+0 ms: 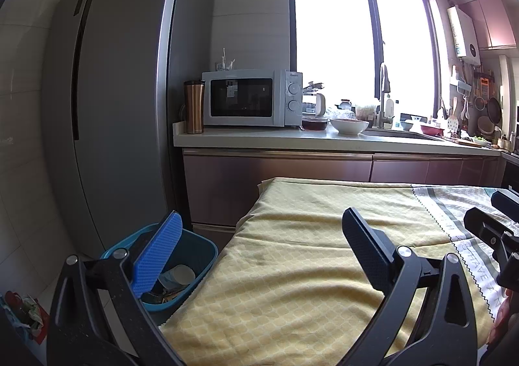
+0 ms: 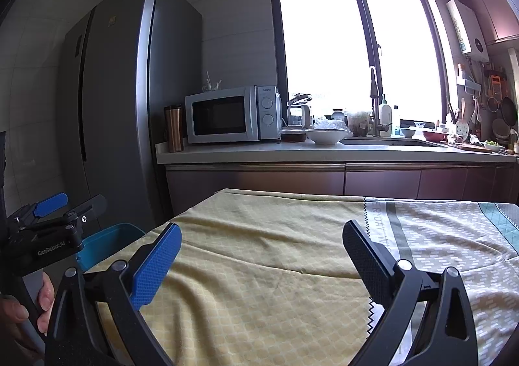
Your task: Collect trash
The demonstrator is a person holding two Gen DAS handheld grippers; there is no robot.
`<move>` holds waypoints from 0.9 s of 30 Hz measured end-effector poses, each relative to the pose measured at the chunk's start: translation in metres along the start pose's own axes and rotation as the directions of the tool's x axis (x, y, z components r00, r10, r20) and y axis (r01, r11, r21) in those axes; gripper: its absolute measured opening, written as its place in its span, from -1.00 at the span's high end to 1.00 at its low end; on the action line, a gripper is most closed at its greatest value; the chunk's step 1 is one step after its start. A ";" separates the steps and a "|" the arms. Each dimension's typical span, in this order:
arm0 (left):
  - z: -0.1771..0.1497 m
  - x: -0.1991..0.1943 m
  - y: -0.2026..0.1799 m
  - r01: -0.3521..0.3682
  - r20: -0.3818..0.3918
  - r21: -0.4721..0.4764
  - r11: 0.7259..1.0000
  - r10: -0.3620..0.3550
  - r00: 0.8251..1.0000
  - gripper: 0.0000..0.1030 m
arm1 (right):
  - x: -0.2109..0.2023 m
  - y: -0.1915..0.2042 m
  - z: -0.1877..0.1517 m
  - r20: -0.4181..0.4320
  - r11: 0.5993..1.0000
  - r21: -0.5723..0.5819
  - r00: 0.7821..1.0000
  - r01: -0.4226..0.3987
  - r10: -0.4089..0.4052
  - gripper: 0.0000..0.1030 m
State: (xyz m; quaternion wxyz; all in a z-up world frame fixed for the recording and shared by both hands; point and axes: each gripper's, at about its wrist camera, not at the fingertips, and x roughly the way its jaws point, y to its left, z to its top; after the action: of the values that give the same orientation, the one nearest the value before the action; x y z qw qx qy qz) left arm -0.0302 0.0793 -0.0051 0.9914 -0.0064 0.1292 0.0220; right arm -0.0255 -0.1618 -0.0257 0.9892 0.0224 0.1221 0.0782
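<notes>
Left wrist: both grippers (image 1: 259, 236) (image 2: 261, 251) spread, empty, over tablecloth (image 1: 292, 268) edge beside bin (image 1: 194, 255)

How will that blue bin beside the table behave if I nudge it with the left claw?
The blue bin looks like thin plastic holding only a few scraps, so it is probably light and would slide on the floor rather than resist. Its open top suggests a high push might tip it.

Both wrist views sit low over the table (image 1: 292, 268), facing the window (image 2: 356, 48); left view nearer the bin (image 1: 194, 255).
</notes>
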 end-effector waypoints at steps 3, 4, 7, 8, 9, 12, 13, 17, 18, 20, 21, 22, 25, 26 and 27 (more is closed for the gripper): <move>0.000 0.000 0.001 0.001 -0.002 -0.002 1.000 -0.001 1.000 -0.89 | 0.000 0.000 0.000 0.001 1.000 -0.001 1.000 0.000 0.000 -0.87; 0.000 0.000 0.000 -0.001 -0.001 -0.002 1.000 0.001 1.000 -0.89 | 0.000 0.000 0.000 0.003 1.000 -0.001 1.000 0.000 0.000 -0.87; 0.001 -0.001 0.001 -0.002 0.001 -0.002 1.000 0.002 1.000 -0.89 | 0.001 0.000 0.000 0.002 1.000 0.001 1.000 0.000 0.000 -0.87; 0.001 -0.001 0.001 -0.001 0.001 -0.001 1.000 0.001 1.000 -0.89 | 0.000 0.001 0.000 0.001 1.000 0.000 1.000 0.001 -0.001 -0.87; 0.000 -0.001 0.001 -0.002 0.001 0.000 1.000 0.002 1.000 -0.89 | 0.000 0.000 0.000 0.001 1.000 0.002 1.000 0.000 0.000 -0.87; 0.000 0.000 0.001 -0.001 0.000 -0.002 1.000 0.001 1.000 -0.89 | 0.000 0.000 0.000 0.001 1.000 0.005 1.000 0.000 0.000 -0.87; 0.001 0.000 0.001 -0.001 0.000 -0.001 1.000 0.001 1.000 -0.89 | 0.000 0.000 0.000 0.001 1.000 0.005 1.000 0.001 -0.001 -0.87; 0.000 0.000 0.001 -0.002 0.001 0.000 1.000 0.002 1.000 -0.89 | 0.000 0.000 0.001 0.004 1.000 0.008 1.000 0.002 -0.003 -0.87; 0.001 0.000 0.001 -0.002 0.001 0.000 1.000 0.002 1.000 -0.89 | -0.001 0.000 0.001 0.006 1.000 0.009 1.000 0.003 -0.003 -0.87; 0.001 0.000 0.000 -0.001 0.000 0.001 1.000 0.001 1.000 -0.89 | 0.000 -0.001 0.001 0.004 1.000 0.010 1.000 0.004 -0.004 -0.87; 0.001 0.000 0.001 -0.001 -0.001 0.001 1.000 0.001 1.000 -0.89 | -0.001 -0.001 0.001 0.006 1.000 0.011 1.000 0.005 -0.005 -0.87; 0.001 0.000 0.001 0.000 -0.001 0.002 1.000 0.000 1.000 -0.89 | -0.001 -0.001 0.001 0.006 1.000 0.012 1.000 0.005 -0.005 -0.87; 0.001 0.000 0.000 -0.001 0.001 0.002 1.000 0.001 1.000 -0.89 | 0.000 -0.002 0.001 0.006 1.000 0.012 1.000 0.005 -0.005 -0.87; 0.001 0.000 0.000 0.000 0.000 0.003 1.000 0.000 1.000 -0.89 | 0.000 -0.002 0.002 0.005 1.000 0.012 1.000 0.004 -0.004 -0.87; 0.001 0.000 0.000 -0.001 0.000 0.003 1.000 0.001 1.000 -0.89 | 0.000 -0.002 0.002 0.004 1.000 0.013 1.000 0.004 -0.004 -0.87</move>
State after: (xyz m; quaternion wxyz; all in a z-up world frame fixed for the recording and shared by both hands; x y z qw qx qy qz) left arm -0.0296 0.0795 -0.0046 0.9913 -0.0049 0.1293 0.0223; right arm -0.0246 -0.1640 -0.0244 0.9895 0.0285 0.1204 0.0753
